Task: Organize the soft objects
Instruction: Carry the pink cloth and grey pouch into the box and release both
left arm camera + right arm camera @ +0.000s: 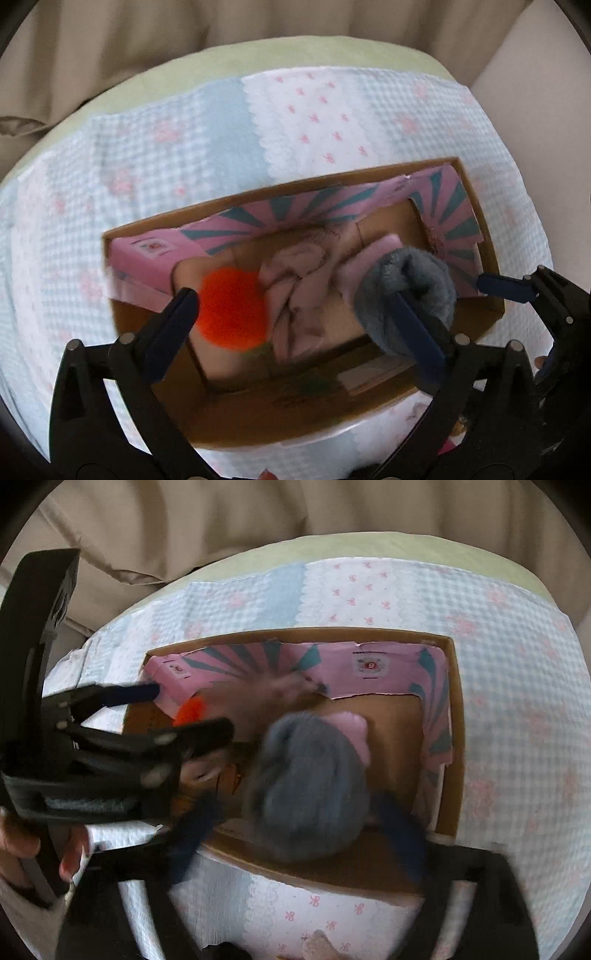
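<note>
Right gripper (306,830): clamped on grey plush (310,786), above cardboard box (452,738)
Left gripper (295,317): spread wide, empty, over box's left half
Orange pompom (231,308): inside box, touching left finger
Nearer hand: left

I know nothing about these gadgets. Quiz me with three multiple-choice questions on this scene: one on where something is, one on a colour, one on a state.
1. Where is the orange pom-pom?
A. Inside the cardboard box
B. On the quilt outside the box
C. On the beige cushion

2. What colour is the fluffy item between the right gripper fingers?
A. Green
B. Grey-blue
C. Yellow

3. What is the left gripper doing?
A. Clamped on the pom-pom
B. Clamped on the box wall
C. Open, holding nothing

Answers: 1 A, it lies beside the pink cloth within the box walls. 2 B, the plush looks grey-blue in both views. 3 C, its fingers stand wide apart over the box.
</note>
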`<act>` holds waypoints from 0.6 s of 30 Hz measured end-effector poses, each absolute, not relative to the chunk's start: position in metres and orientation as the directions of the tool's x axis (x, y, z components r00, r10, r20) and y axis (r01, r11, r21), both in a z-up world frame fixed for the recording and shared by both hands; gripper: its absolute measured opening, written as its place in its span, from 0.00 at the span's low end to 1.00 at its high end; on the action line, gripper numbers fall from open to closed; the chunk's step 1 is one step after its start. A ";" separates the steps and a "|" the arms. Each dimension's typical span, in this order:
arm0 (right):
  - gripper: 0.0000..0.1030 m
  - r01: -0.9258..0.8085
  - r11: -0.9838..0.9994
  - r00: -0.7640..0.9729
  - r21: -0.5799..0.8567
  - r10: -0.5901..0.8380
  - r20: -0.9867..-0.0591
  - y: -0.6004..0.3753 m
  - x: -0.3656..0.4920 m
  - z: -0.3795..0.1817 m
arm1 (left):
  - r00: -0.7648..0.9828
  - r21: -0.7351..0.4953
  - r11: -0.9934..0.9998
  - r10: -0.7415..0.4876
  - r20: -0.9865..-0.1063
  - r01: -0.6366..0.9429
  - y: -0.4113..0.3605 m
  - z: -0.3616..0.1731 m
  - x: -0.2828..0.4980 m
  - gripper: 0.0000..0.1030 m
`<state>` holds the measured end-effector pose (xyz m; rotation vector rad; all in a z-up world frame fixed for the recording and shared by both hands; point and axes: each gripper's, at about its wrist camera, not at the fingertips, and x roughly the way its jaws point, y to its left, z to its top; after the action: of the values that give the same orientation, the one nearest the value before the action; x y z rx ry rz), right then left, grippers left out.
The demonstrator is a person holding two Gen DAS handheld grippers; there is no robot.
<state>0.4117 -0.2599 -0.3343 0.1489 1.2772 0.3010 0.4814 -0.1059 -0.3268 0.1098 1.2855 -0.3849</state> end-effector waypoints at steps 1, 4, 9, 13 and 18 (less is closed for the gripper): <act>1.00 -0.147 0.949 0.257 0.278 0.308 -0.916 -0.259 0.411 -0.335 | 0.220 -0.134 0.933 -0.215 -0.951 0.333 -0.103 -0.329 0.483 1.00; 1.00 -0.161 0.950 0.264 0.269 0.304 -0.916 -0.257 0.407 -0.335 | 0.217 -0.124 0.937 -0.201 -0.955 0.326 -0.096 -0.330 0.481 1.00; 1.00 -0.161 0.955 0.291 0.249 0.287 -0.913 -0.256 0.403 -0.326 | 0.216 -0.142 0.944 -0.211 -0.953 0.297 -0.084 -0.324 0.472 1.00; 1.00 -0.161 0.958 0.315 0.237 0.277 -0.908 -0.255 0.399 -0.314 | 0.229 -0.148 0.948 -0.217 -0.949 0.283 -0.077 -0.312 0.463 1.00; 1.00 -0.159 0.961 0.347 0.226 0.268 -0.899 -0.254 0.390 -0.293 | 0.260 -0.150 0.949 -0.224 -0.939 0.276 -0.068 -0.289 0.450 1.00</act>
<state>0.3899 -0.2537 -0.2926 0.1051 1.1855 0.2777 0.4504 -0.0684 -0.2890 0.0480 1.2632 -0.3387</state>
